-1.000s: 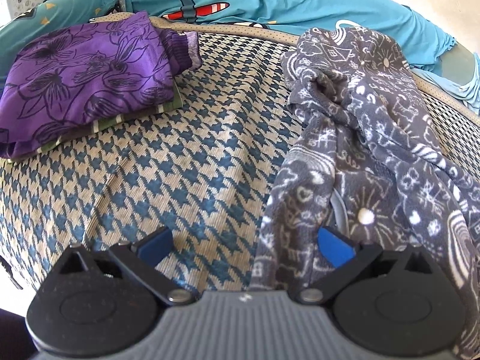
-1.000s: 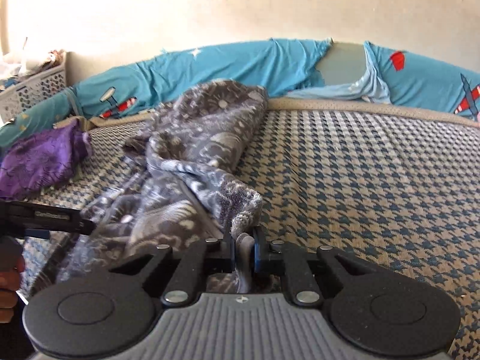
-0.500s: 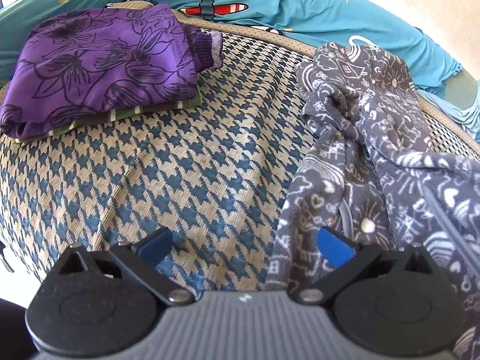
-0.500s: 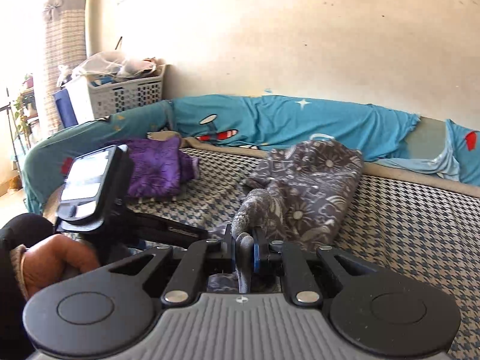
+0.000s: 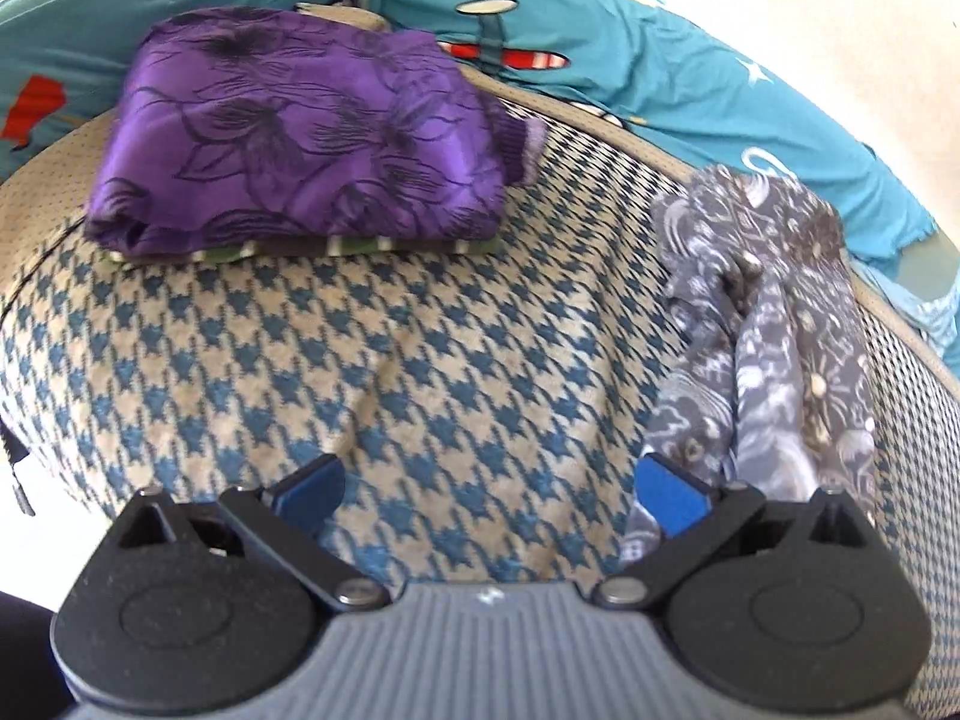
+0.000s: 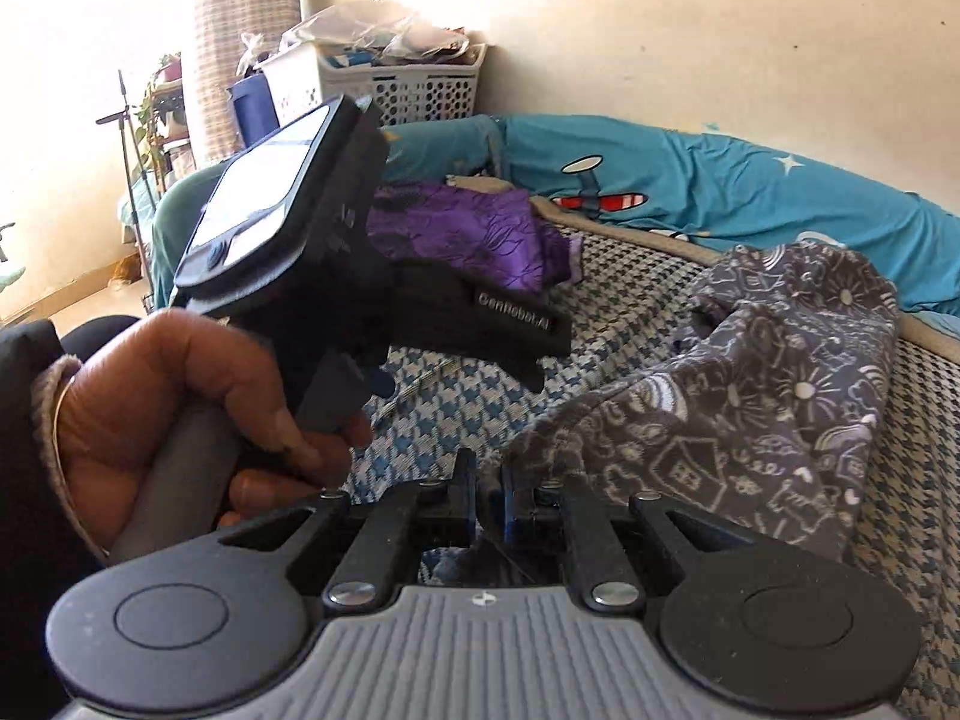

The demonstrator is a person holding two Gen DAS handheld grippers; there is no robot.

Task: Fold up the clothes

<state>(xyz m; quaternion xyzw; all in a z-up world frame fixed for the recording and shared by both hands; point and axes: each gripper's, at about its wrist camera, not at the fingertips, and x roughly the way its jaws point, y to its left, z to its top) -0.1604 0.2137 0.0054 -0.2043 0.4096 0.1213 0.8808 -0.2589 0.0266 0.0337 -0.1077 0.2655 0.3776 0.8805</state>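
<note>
Left wrist view. Left gripper (image 5: 489, 489) spread wide, blue pads (image 5: 669, 495) far apart, nothing between them. Right pad touching or overlapping the near edge of the grey garment (image 5: 774, 330); contact not certain. Garment crumpled, running ahead and to the right of the gripper over the houndstooth cover (image 5: 372, 360). Bare cover directly ahead between the fingers. Further ahead and to the left, well apart from the gripper: purple folded cloth (image 5: 306, 138) stacked on a green striped piece (image 5: 360, 246). Teal sheet (image 5: 690, 84) with plane print beyond both.

Right wrist view. Right gripper (image 6: 489, 501) clenched, fingers nearly together, pinching an edge of the grey garment (image 6: 756, 396). Fabric rising from the jaws and spreading ahead and to the right, draped in folds onto the cover (image 6: 624, 264). To the left and slightly ahead: hand (image 6: 180, 408) wrapped round the handle of the left gripper (image 6: 528, 360), dark sleeve (image 6: 30, 396) at the wrist, that tool tilted, fingers pointing right toward the garment. Purple cloth (image 6: 480, 234) behind it. Basket (image 6: 396, 84) far ahead at the wall.
</note>
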